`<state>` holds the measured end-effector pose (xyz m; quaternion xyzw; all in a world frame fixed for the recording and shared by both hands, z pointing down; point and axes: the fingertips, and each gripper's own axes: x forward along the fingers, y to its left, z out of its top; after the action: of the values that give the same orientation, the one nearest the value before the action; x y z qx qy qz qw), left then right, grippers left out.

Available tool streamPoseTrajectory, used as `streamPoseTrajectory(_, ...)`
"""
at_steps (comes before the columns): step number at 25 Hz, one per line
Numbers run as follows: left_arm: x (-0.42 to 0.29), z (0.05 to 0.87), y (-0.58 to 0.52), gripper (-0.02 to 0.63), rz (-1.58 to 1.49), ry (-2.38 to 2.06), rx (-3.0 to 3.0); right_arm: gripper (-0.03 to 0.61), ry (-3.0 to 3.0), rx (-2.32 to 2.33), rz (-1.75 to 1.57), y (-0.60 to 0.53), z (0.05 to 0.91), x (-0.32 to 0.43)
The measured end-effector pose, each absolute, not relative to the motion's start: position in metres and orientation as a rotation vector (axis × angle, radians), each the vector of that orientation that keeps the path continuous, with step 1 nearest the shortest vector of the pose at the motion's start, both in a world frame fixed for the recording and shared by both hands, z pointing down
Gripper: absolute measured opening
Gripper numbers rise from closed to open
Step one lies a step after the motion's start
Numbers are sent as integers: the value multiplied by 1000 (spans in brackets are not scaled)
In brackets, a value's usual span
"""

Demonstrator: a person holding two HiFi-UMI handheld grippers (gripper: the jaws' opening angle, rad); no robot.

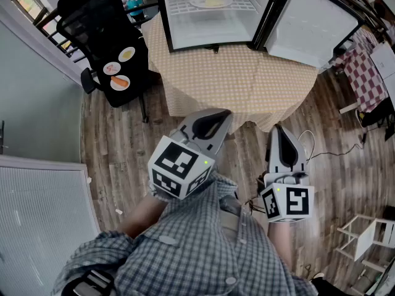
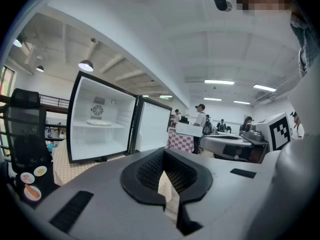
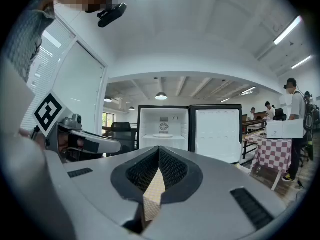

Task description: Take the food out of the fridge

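A small fridge [image 1: 210, 17] stands open on a round table with a yellow checked cloth [image 1: 247, 79]. Its door [image 1: 308, 26] is swung out to the right. On its shelf lies a white plate with pale food [image 1: 211, 2], also visible as the plate [image 2: 99, 123] in the left gripper view and the plate [image 3: 163, 135] in the right gripper view. My left gripper [image 1: 215, 115] and right gripper [image 1: 279, 129] hang side by side in front of the table, well short of the fridge. Both are shut with nothing held; the left gripper [image 2: 164, 151] and right gripper [image 3: 159, 149] point toward the fridge.
A black office chair [image 1: 99, 23] left of the table carries three small plates of food [image 1: 119, 69]. A red checked table [image 1: 367, 73] stands at the right, a white rack [image 1: 370, 245] at the lower right. Cables [image 1: 327, 153] lie on the wooden floor. People stand in the background [image 2: 201, 121].
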<state>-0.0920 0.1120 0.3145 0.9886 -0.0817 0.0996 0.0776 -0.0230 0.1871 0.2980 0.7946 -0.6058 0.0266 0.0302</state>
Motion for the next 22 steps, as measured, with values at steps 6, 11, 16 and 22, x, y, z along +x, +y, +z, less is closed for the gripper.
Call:
streamPoseTrajectory(6, -94, 315, 110, 6, 294, -231, 2962, 9, -1868, 2448, 74, 183, 298, -28)
streamPoseTrajectory(11, -99, 315, 108, 6, 292, -224, 2964, 9, -1849, 2445, 67, 181, 299, -32)
streamPoseTrajectory(16, -109, 314, 103, 6, 288, -226, 2965, 11, -1830, 2492, 78, 181, 298, -35)
streamPoseTrajectory(22, -128, 312, 92, 6, 277, -234, 2971, 11, -1794, 2499, 54, 177, 296, -42)
